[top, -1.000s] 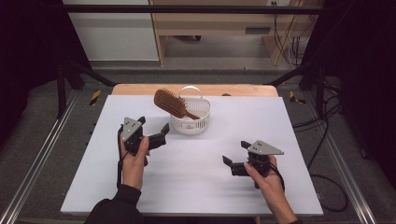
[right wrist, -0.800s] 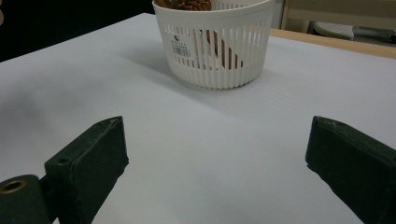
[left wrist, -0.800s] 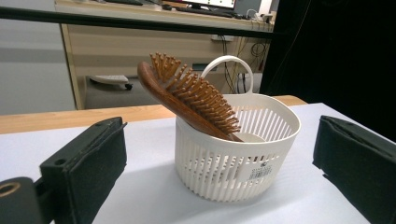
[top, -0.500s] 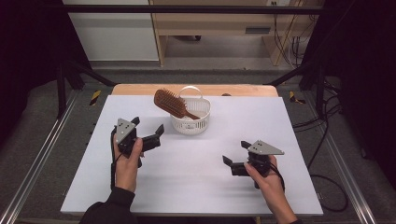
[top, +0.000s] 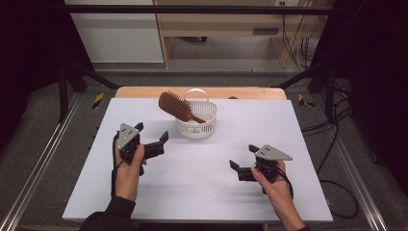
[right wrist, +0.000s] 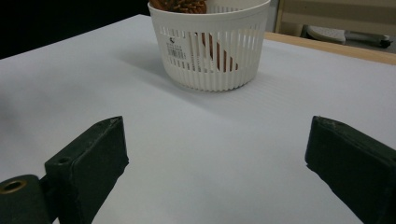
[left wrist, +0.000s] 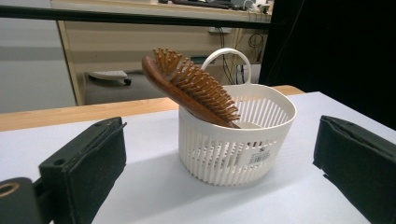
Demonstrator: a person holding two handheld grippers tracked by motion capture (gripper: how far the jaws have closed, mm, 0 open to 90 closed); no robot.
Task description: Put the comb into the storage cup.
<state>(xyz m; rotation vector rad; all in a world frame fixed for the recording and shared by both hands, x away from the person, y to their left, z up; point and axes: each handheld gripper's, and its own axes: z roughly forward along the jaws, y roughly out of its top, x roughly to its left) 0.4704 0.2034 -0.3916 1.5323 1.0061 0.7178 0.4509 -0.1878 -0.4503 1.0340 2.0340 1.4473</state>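
Left gripper view, brown bristled hairbrush (left wrist: pixel 194 91) leaning in white slatted basket (left wrist: pixel 243 154)

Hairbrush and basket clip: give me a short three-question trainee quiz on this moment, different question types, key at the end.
1. True or false: the wooden hairbrush lies flat on the table.
2. Multiple choice: where is the hairbrush handle? A) inside the white basket; B) in the left gripper; C) on the floor.
3. Fill in: the jaws of the left gripper and of the right gripper are both ____ and hold nothing.

Key: 1. False; it leans tilted in the basket, its bristled head sticking out over the rim. 2. A. 3. open.
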